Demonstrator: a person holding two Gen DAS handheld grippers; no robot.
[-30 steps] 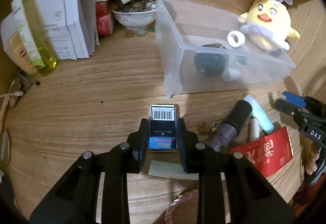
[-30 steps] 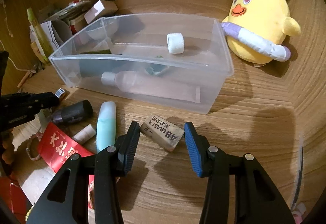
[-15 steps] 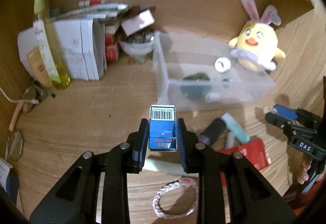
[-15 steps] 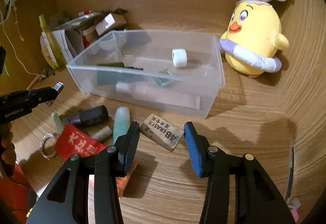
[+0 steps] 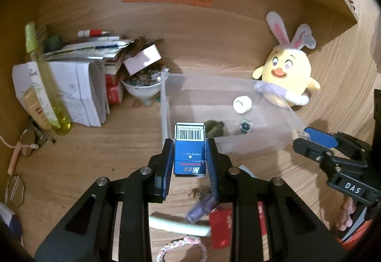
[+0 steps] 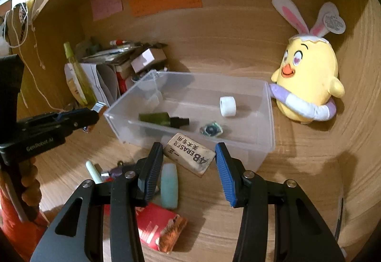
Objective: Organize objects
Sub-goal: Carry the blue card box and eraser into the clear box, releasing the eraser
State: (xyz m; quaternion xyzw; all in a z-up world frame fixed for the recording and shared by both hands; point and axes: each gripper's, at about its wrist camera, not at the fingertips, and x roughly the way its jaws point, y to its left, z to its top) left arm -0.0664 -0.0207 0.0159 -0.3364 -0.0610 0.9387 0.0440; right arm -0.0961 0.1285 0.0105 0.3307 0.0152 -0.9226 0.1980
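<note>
Both hand-held grippers have lifted off the worktop (image 6: 309,178) since 1 s ago. Clear bin (image 6: 268,119) sits mid-scene w/ a green bottle (image 6: 157,119) and tape roll (image 6: 228,106) inside. Left hand-held gripper (image 5: 189,157) is clamped on a blue staple box (image 5: 189,154), near the bin's left end. Right hand-held gripper (image 6: 189,167) is pinching the eraser (image 6: 189,153) over the bin's near wall.

The left gripper (image 5: 189,157) is held level above the tabletop (image 5: 95,157), its fingers closed on a small blue box (image 5: 189,154). The right gripper (image 6: 189,166) is held with an eraser (image 6: 189,153) pinched between its widely spread fingers.
</note>
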